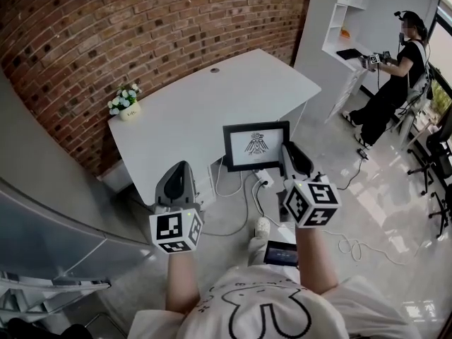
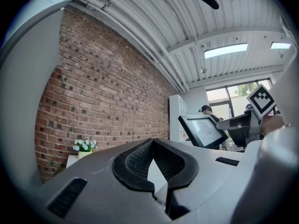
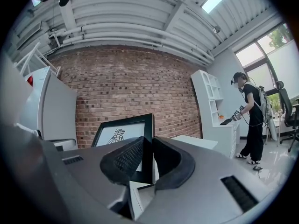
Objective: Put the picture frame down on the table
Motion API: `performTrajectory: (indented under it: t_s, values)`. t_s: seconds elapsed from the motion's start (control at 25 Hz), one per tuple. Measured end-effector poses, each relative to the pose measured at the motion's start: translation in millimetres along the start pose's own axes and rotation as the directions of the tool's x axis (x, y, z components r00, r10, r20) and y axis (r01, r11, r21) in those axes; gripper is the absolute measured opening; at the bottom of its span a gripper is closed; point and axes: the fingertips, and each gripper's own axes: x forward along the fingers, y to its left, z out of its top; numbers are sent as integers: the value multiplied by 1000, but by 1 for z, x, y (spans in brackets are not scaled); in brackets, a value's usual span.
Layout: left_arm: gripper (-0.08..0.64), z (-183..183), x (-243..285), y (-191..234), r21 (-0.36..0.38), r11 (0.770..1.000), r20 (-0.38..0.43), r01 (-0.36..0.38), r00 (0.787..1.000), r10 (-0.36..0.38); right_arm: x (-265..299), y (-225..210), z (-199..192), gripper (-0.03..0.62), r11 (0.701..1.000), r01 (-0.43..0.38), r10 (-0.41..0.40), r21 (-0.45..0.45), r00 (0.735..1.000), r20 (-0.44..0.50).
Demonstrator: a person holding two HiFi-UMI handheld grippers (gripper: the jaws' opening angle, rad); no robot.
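The picture frame (image 1: 256,147) is black with a white print of a dark emblem. It is held upright in the air over the near edge of the white table (image 1: 205,101). My right gripper (image 1: 288,152) is shut on the frame's right edge; in the right gripper view the frame (image 3: 122,133) stands between the pads (image 3: 126,157). My left gripper (image 1: 180,169) hangs to the left of the frame, shut and holding nothing. In the left gripper view its jaws (image 2: 152,142) meet at the tips, and the frame (image 2: 202,130) shows to the right.
A small pot of white flowers (image 1: 126,103) stands on the table's far left corner by the brick wall. Cables (image 1: 244,189) lie on the floor under the table. A person (image 1: 395,69) stands at white shelving (image 1: 349,27) on the right. Office chairs (image 1: 432,154) stand far right.
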Motion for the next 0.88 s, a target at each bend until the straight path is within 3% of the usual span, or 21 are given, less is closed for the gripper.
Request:
performTrajectory:
  t_s: [0.88]
  values:
    - [12,8,154,-12,40,996,17,-78,997,78,144,-99,20,67,996,-78,77,49,997,12]
